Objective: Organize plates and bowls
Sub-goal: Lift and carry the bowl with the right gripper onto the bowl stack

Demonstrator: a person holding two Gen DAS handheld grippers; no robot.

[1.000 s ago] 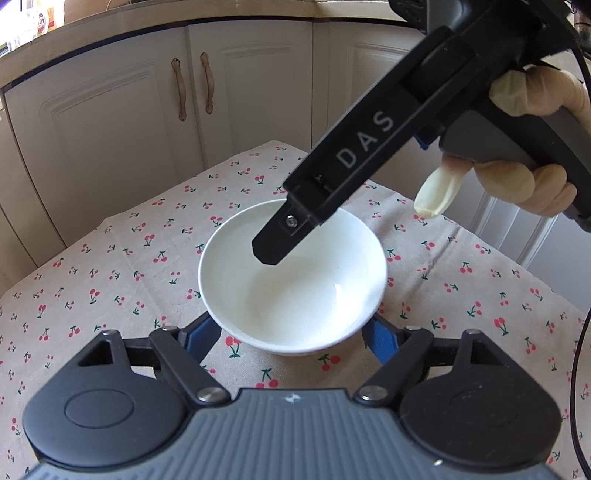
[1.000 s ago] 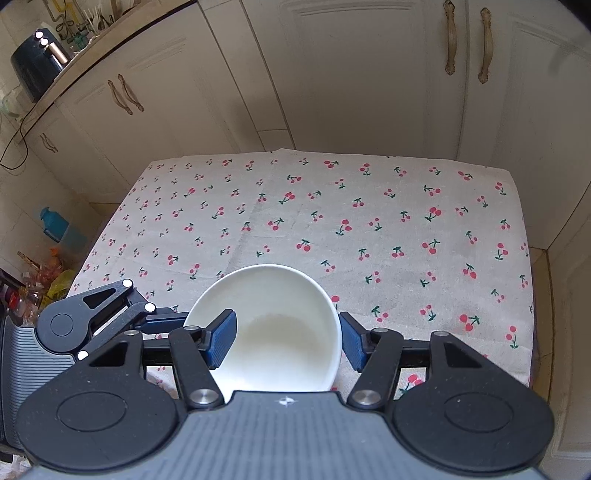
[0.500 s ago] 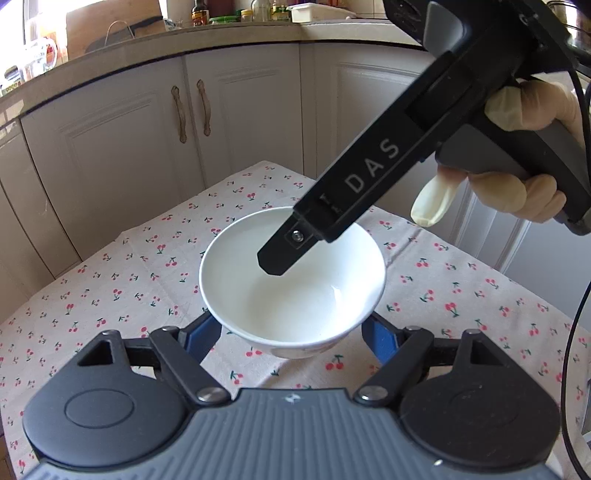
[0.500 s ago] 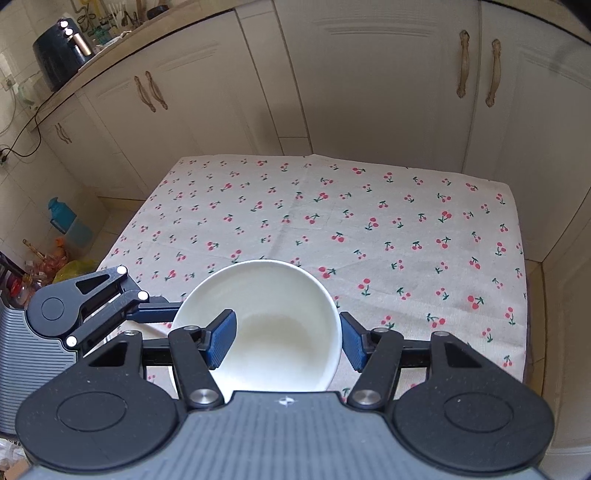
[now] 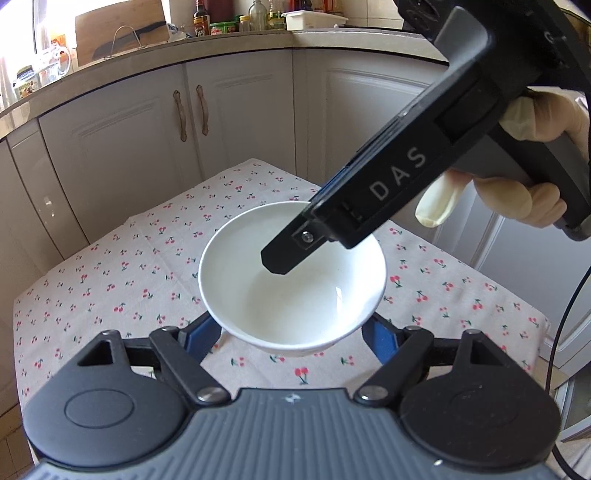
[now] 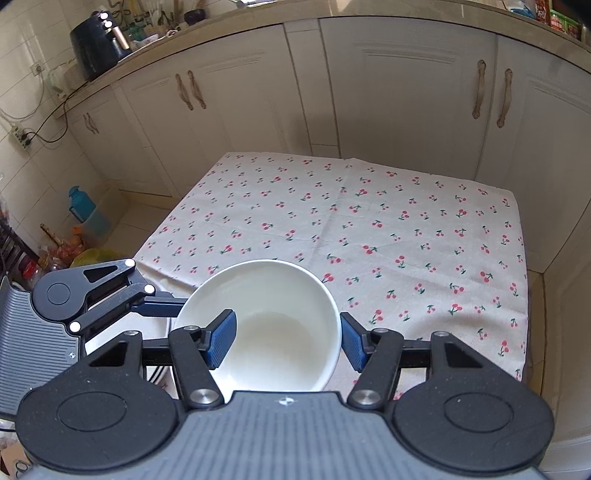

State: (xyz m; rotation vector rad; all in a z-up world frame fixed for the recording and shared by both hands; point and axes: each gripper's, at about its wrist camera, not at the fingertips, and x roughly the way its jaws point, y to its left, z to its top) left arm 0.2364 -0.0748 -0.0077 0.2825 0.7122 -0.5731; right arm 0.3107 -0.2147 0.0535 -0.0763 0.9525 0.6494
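A white bowl is held in the air above the cherry-print tablecloth. My right gripper is shut on its rim: the left pad is inside the bowl and the right pad is outside. It reaches into the bowl from the upper right in the left wrist view. My left gripper is open, with the bowl between its blue pads; I cannot tell whether they touch it. A white plate rim shows below the left gripper.
White kitchen cabinets stand behind the table. The countertop holds bottles and jars and a dark appliance. Bags and a blue bottle lie on the floor at the left.
The bowl has been lifted off the tablecloth by the right gripper. Both grippers have risen with it, and more of the counter and cabinets shows.
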